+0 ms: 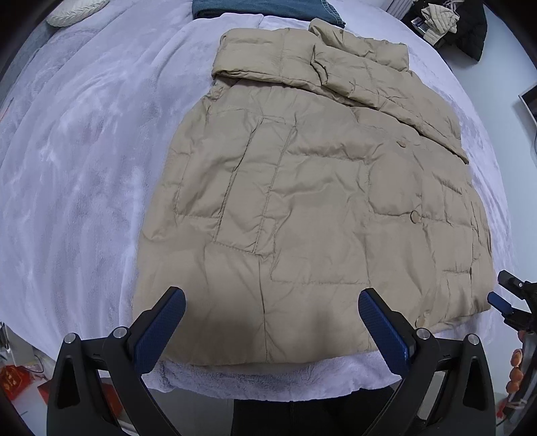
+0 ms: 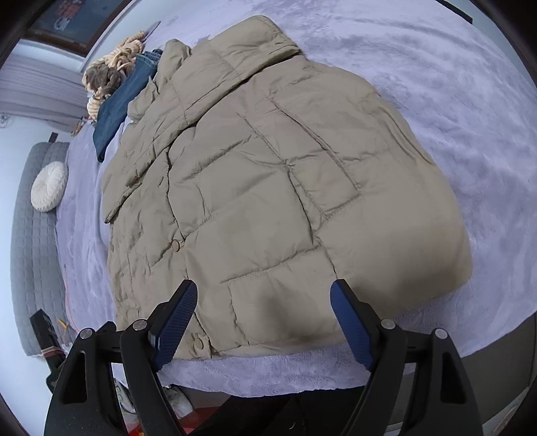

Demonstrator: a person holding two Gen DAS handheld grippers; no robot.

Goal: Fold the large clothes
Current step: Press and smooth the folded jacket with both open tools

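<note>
A beige quilted puffer jacket (image 1: 312, 187) lies flat on a lavender fleece blanket (image 1: 77, 161), its sleeves folded across the upper part. My left gripper (image 1: 272, 296) hovers open over the jacket's near hem with nothing between its blue pads. At the right edge of the left wrist view, the right gripper (image 1: 503, 298) shows beside the jacket's hem corner. In the right wrist view the jacket (image 2: 268, 187) fills the middle. There my right gripper (image 2: 263, 286) stands open above the buttoned hem edge, also gripping nothing.
Folded blue jeans (image 2: 117, 107) lie beyond the collar, with a tan knitted item (image 2: 114, 67) behind them. A round white cushion (image 2: 48, 186) rests on a grey quilted surface (image 2: 30, 255). Dark clothes (image 1: 466, 30) are piled at the far right. The blanket's edge (image 1: 268, 379) runs just below the hem.
</note>
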